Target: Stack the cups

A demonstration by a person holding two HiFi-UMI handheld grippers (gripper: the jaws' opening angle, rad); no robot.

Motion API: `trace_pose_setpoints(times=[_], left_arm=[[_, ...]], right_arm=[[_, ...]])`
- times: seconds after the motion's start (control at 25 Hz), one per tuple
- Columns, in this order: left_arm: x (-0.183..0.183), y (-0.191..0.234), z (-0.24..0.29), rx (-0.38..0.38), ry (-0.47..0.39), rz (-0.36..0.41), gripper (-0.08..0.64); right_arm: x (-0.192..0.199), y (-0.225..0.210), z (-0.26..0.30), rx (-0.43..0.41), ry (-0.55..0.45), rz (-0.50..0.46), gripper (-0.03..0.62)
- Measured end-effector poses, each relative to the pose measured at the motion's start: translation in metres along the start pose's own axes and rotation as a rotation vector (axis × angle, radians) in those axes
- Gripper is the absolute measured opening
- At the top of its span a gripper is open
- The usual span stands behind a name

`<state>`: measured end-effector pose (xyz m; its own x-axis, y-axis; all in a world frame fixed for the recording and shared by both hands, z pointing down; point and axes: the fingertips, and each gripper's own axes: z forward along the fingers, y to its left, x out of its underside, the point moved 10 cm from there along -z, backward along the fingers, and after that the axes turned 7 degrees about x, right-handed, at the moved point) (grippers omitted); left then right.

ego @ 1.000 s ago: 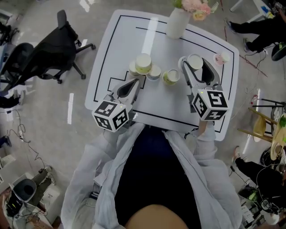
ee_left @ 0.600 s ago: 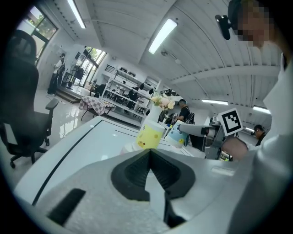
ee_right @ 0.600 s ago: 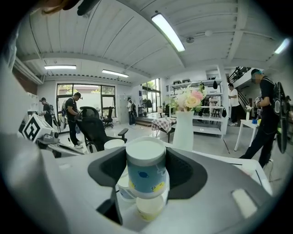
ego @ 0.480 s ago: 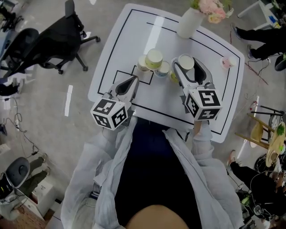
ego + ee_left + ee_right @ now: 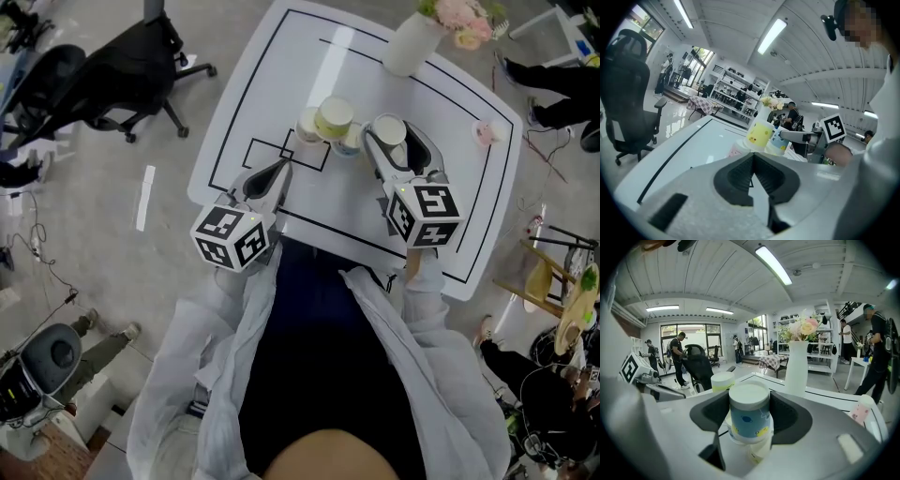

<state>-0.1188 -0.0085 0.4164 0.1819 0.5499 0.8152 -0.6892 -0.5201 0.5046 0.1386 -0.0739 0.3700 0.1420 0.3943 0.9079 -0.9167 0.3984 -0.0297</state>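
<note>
The table (image 5: 244, 84) bears a vase (image 5: 405, 47) at its far edge; the left gripper (image 5: 281, 171) hovers with jaws together, empty; the right gripper (image 5: 392, 141) clamps a blue cup (image 5: 749, 418), axis upright, base up, mouth down, just right of the cup cluster (image 5: 331, 120).

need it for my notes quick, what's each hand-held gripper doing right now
Left hand-held gripper: shut, empty.
Right hand-held gripper: shut on the blue-printed cup.
</note>
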Motion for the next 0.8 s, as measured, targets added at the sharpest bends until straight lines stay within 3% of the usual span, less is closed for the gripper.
trace_pose_setpoints(times=[0.52, 0.8], left_arm=[[0.005, -0.005, 0.001, -0.003, 0.006, -0.005, -0.003], [0.006, -0.012, 0.0, 0.02, 0.016, 0.009, -0.003]], right_arm=[[0.007, 0.001, 0.002, 0.001, -0.014, -0.034, 0.278], [0.007, 0.004, -0.004, -0.004, -0.022, -0.033, 0.38]])
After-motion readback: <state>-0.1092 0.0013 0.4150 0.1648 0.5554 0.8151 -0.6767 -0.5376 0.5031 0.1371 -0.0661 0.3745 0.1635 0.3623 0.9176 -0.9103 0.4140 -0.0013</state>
